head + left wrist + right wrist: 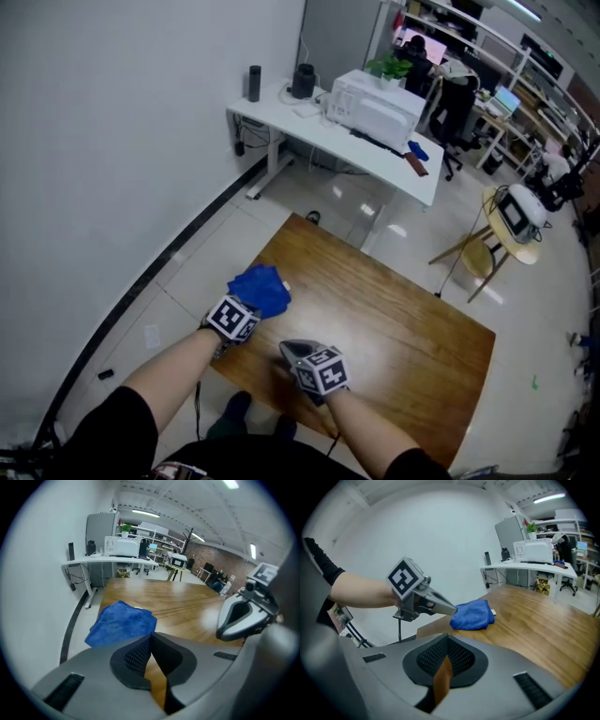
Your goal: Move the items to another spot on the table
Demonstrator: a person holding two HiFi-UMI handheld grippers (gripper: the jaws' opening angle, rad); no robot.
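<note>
Your left gripper point(150, 637) is pinched closed on nothing, its tip right at the near edge of the crumpled blue cloth point(262, 286), which lies by the wooden table's point(403, 319) left edge. Your right gripper point(445, 641) is likewise closed and empty.

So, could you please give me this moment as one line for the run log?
left hand-held gripper: shut, empty, near blue cloth | right hand-held gripper: shut, empty | blue cloth: lying on table
</note>
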